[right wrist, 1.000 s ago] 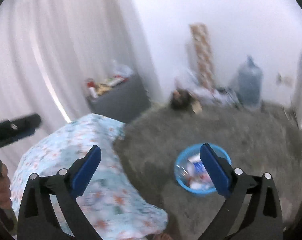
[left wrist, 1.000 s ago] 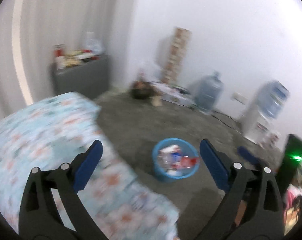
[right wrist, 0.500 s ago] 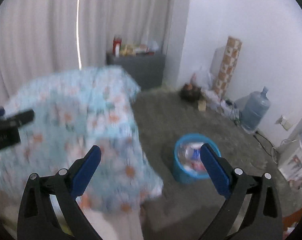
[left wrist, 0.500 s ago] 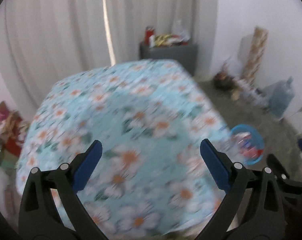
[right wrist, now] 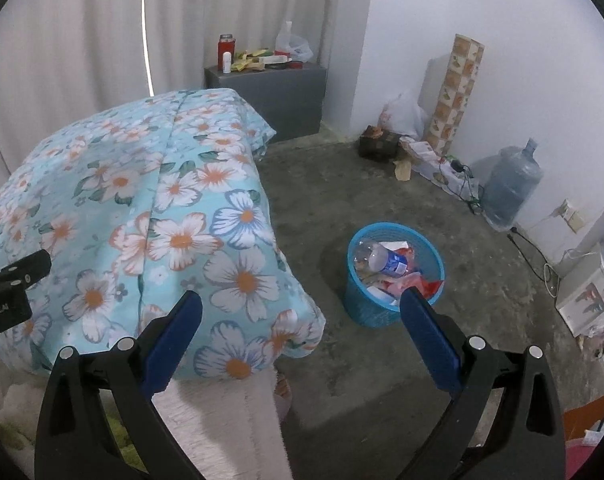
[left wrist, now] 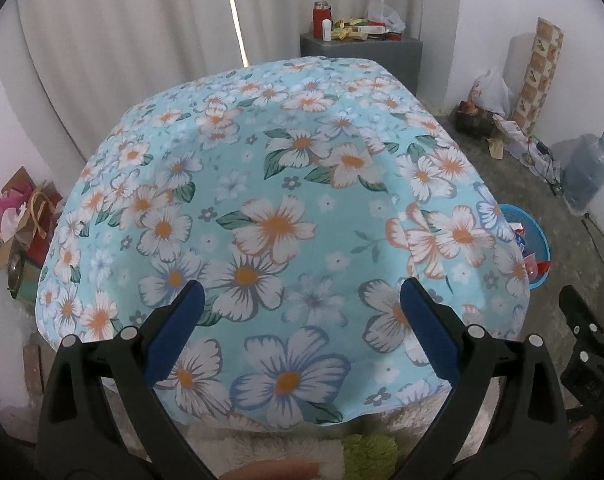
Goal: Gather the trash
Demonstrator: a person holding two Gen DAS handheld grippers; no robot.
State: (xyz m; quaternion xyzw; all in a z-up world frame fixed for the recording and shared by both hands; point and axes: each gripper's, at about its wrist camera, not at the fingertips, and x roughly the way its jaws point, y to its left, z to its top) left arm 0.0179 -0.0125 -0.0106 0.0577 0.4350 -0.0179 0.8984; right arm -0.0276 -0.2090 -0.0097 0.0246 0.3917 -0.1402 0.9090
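Note:
A blue plastic trash basket stands on the grey floor right of the table; it holds a clear plastic bottle and red and white wrappers. In the left wrist view the basket peeks out behind the table's right edge. My left gripper is open and empty above the blue floral tablecloth. My right gripper is open and empty over the table's right corner, with the basket just beyond its right finger. The tablecloth shows no loose trash.
A grey cabinet with a red flask and packets stands by the curtain. A water jug, a tiled column, bags and cables line the right wall. Paper bags sit at the table's left. A white fluffy cloth hangs under the table.
Both grippers have swung left, away from the basket and the floor, towards the floral table. The left view now faces the tabletop head on. Both jaws stay open.

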